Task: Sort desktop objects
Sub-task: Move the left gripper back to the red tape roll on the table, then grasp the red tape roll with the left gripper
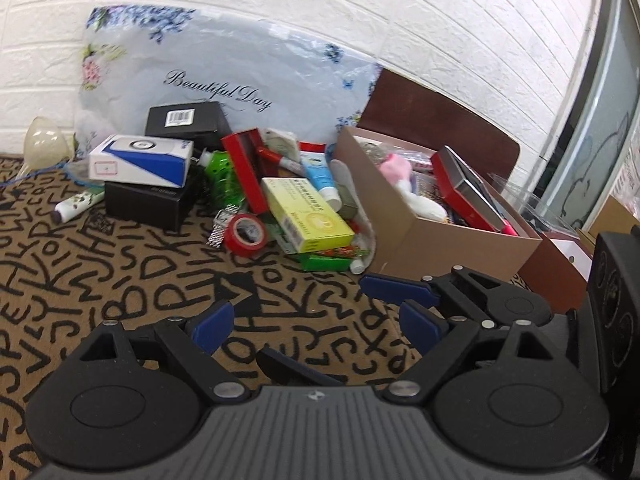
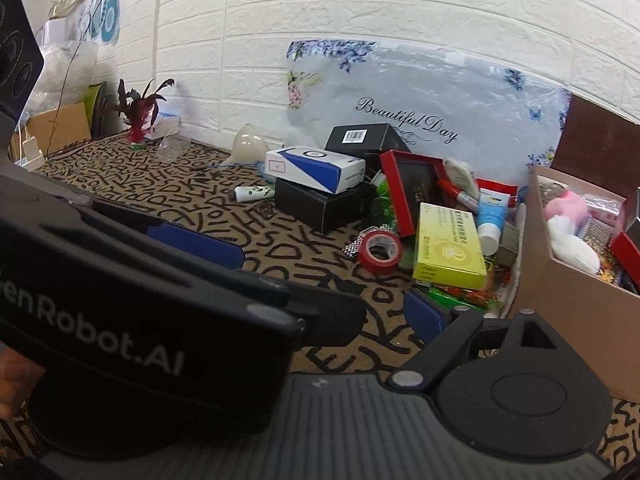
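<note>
Your left gripper [image 1: 316, 322] gapes wide and empty over the patterned worktop [image 1: 120, 280], your right gripper [image 1: 394, 296] is half hidden, so I cannot tell its spread, and the clutter pile, yellow box [image 1: 306, 214] topmost, sits beside the carton [image 1: 444, 236], its contents partly hidden.

My two wrist cameras sit low over the patterned table [image 1: 120, 280], facing the brick wall [image 2: 360, 8]; both share the clutter pile and cardboard box [image 1: 440, 236].
</note>
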